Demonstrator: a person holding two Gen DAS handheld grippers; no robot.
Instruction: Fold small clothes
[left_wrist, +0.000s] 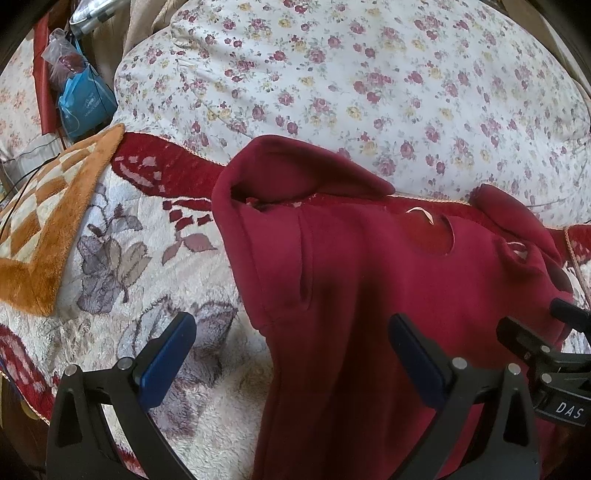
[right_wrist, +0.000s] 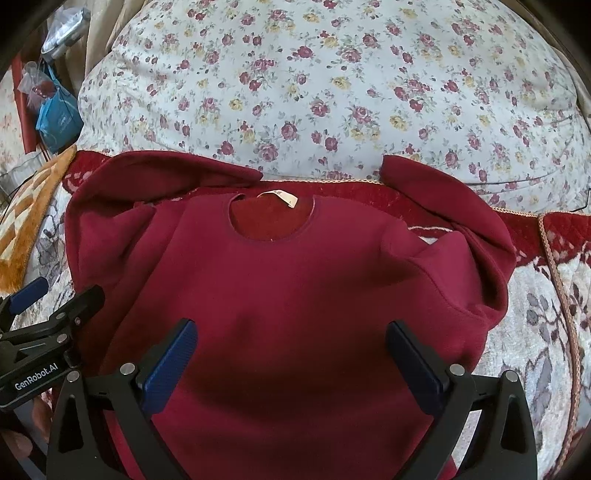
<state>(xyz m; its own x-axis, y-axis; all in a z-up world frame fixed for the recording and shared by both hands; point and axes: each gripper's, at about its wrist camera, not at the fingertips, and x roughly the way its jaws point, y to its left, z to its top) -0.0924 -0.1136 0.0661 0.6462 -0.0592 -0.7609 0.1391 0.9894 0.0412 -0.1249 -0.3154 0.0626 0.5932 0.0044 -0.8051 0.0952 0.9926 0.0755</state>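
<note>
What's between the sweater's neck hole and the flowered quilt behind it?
In the right wrist view, a strip of red blanket border separates the sweater from the quilt.

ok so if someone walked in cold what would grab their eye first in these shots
The dark red sweatshirt spread on the bed, neck hole and white label facing up, fills the middle of the right wrist view, with both sleeves flopped out toward the floral duvet behind it. Next come the open right gripper over its lower body and the open left gripper straddling its left side edge.
</note>
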